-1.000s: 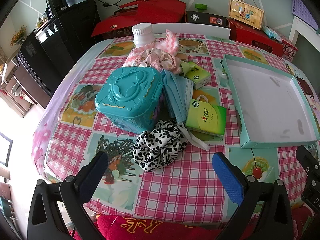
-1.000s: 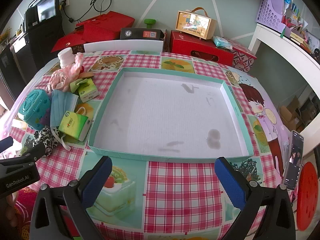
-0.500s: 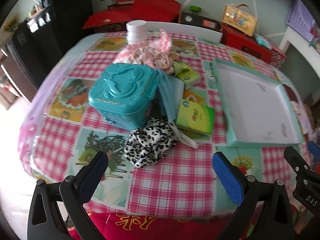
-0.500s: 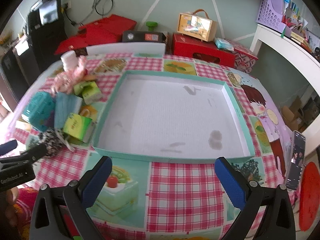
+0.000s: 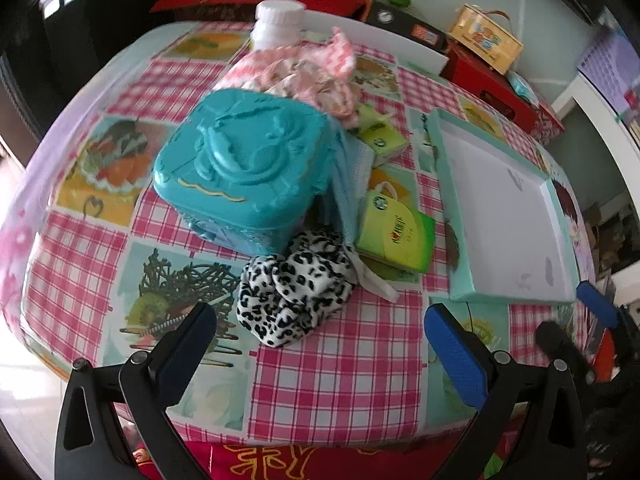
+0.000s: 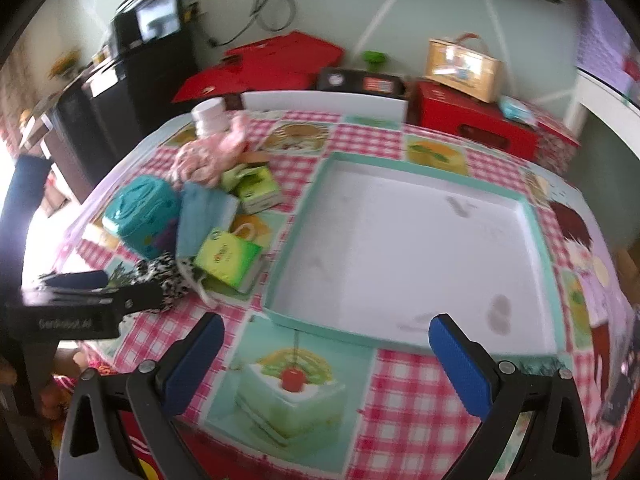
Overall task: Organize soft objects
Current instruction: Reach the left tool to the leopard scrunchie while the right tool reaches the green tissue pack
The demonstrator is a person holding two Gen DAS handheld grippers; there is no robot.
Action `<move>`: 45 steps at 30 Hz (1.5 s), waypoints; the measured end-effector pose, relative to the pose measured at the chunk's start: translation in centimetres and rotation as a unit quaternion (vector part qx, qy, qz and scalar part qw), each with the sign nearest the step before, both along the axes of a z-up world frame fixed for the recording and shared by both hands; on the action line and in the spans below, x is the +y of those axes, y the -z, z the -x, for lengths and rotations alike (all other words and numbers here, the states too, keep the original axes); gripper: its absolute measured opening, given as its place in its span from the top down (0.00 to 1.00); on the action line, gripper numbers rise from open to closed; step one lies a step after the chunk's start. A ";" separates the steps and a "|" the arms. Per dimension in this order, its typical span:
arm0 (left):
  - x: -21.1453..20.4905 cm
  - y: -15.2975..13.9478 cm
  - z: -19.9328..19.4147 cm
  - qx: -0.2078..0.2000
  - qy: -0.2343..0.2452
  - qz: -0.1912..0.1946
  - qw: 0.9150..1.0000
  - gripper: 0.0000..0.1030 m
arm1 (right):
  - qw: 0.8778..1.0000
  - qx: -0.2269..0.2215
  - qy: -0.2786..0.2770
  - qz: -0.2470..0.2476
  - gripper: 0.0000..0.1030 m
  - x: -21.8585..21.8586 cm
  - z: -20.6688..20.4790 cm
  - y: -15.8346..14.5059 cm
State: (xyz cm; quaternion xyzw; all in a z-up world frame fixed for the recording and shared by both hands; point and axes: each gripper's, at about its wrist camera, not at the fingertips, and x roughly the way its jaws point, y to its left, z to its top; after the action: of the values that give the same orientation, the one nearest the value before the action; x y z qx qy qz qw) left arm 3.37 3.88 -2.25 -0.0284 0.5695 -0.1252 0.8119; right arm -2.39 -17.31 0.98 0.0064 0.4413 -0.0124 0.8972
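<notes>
A leopard-print scrunchie [image 5: 296, 286] lies on the checked tablecloth just beyond my open left gripper [image 5: 320, 344]. Behind it stand a teal plastic box [image 5: 244, 168], blue face masks [image 5: 348, 176], two green tissue packs [image 5: 396, 236] and a pink cloth bundle [image 5: 304, 72]. The shallow teal tray [image 6: 304, 216] with a bare white floor sits in front of my open right gripper [image 6: 326, 354]. In the right wrist view the scrunchie [image 6: 160, 276] is partly hidden by the left gripper [image 6: 76, 300].
A white-capped bottle [image 5: 280, 24] stands at the table's far side behind the pink cloth. Red boxes [image 6: 472, 128] and a small yellow case [image 6: 464, 66] sit beyond the table. The table's near edge runs just under both grippers.
Both grippers have shifted left and moved closer; the scrunchie and teal box now sit larger and more central in the left view. No object has moved, and both grippers remain open.
</notes>
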 end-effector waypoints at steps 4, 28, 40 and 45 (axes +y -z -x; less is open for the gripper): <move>0.4 0.4 -0.7 0.011 -0.031 -0.025 0.999 0.00 | 0.999 0.013 -0.049 0.018 0.00 1.7 -1.6 0.7; 1.9 2.4 -3.3 0.045 -0.087 -0.014 0.995 0.00 | 0.972 0.070 -0.219 0.049 0.22 7.3 -10.0 4.7; 0.3 4.2 -4.9 0.074 -0.077 0.004 0.994 0.09 | 0.967 0.098 -0.230 0.054 0.35 7.9 -11.5 7.2; -0.7 4.7 -5.7 0.071 -0.071 0.006 0.995 0.14 | 0.969 0.097 -0.225 0.046 0.38 7.7 -11.7 7.5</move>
State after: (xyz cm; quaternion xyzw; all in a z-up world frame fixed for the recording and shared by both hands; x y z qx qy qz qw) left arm 9.06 3.22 -6.94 -0.0821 0.6215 -0.0679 0.7762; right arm 9.28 -9.58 -6.49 -0.1350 0.5154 0.1687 0.8293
